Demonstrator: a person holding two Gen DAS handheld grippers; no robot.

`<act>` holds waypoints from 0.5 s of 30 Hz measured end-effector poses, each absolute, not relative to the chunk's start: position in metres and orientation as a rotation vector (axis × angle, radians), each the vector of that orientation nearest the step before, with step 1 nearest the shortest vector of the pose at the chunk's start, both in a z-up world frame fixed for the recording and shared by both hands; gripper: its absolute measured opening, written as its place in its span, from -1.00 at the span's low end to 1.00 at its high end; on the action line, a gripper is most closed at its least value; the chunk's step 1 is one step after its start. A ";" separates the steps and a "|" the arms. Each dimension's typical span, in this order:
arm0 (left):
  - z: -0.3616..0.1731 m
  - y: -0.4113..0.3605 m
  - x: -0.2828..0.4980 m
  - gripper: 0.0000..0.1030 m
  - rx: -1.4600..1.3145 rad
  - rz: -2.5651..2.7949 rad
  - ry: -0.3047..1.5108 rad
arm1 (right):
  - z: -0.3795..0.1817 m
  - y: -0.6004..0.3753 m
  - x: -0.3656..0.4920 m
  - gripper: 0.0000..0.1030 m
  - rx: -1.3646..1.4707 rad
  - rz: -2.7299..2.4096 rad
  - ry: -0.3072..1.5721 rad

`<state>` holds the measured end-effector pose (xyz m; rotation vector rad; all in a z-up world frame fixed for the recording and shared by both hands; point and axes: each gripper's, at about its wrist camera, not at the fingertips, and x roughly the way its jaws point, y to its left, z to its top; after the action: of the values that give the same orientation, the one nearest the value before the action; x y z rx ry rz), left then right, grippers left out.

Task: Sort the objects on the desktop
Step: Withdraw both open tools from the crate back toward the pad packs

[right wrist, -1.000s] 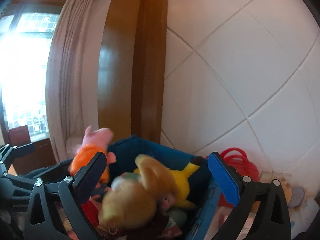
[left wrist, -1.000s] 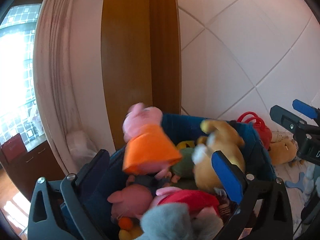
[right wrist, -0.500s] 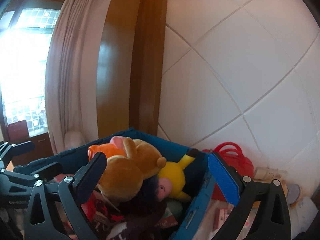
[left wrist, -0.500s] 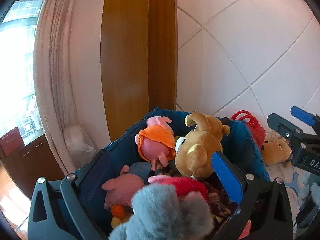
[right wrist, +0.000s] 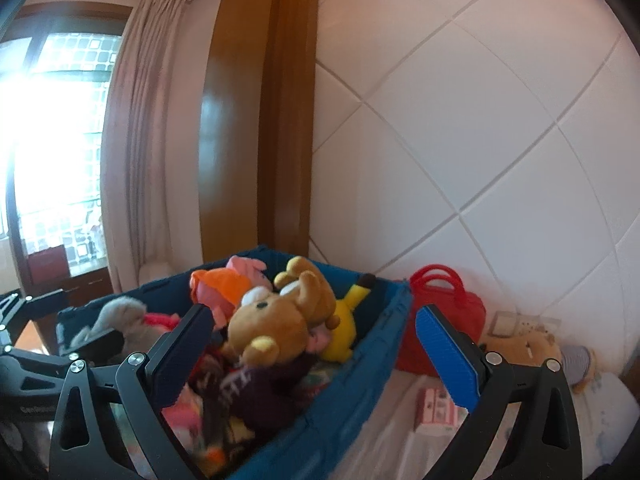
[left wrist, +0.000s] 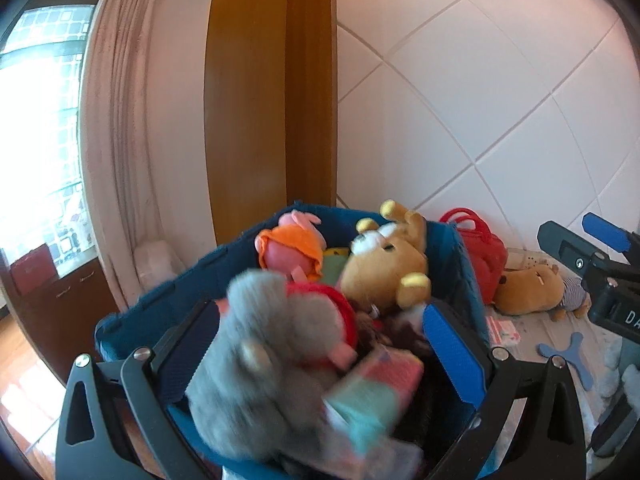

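A dark blue fabric bin [left wrist: 464,264] [right wrist: 360,360] is packed with plush toys: a brown bear [left wrist: 384,272] [right wrist: 276,328], a pink pig in orange [left wrist: 292,248] [right wrist: 220,288], a yellow plush [right wrist: 344,320] and a blurred grey plush with red [left wrist: 272,320] [right wrist: 116,316]. My left gripper [left wrist: 320,344] is open over the near part of the bin, with the grey plush between its fingers. My right gripper [right wrist: 312,344] is open above the bin's right side, holding nothing.
A red handbag [left wrist: 480,252] [right wrist: 444,312] stands right of the bin against the white tiled wall. A tan plush dog [left wrist: 532,292] [right wrist: 532,348] lies beyond it. A small pink box [right wrist: 436,404] and a blue X-shaped piece [left wrist: 568,352] lie on the pale surface. Curtain and window are at the left.
The pig in orange and the brown bear dropped into the bin and settled. The bin has moved farther from the left camera; the grey plush now looks larger and blurred.
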<state>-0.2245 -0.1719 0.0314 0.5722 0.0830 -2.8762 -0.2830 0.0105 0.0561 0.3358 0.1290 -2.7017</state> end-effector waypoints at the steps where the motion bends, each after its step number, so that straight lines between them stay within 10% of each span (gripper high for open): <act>1: 0.029 -0.163 -0.217 1.00 0.573 -2.867 0.084 | 0.054 0.019 -0.277 1.00 0.337 -2.694 0.125; 15: -0.006 -0.033 -0.126 1.00 0.656 -2.747 0.140 | 0.022 0.153 -0.203 1.00 0.409 -2.564 0.113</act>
<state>-0.1256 -0.0331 -0.0063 0.6558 0.1404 -2.7474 -0.2030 0.1531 0.0222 0.4094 0.1134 -2.5642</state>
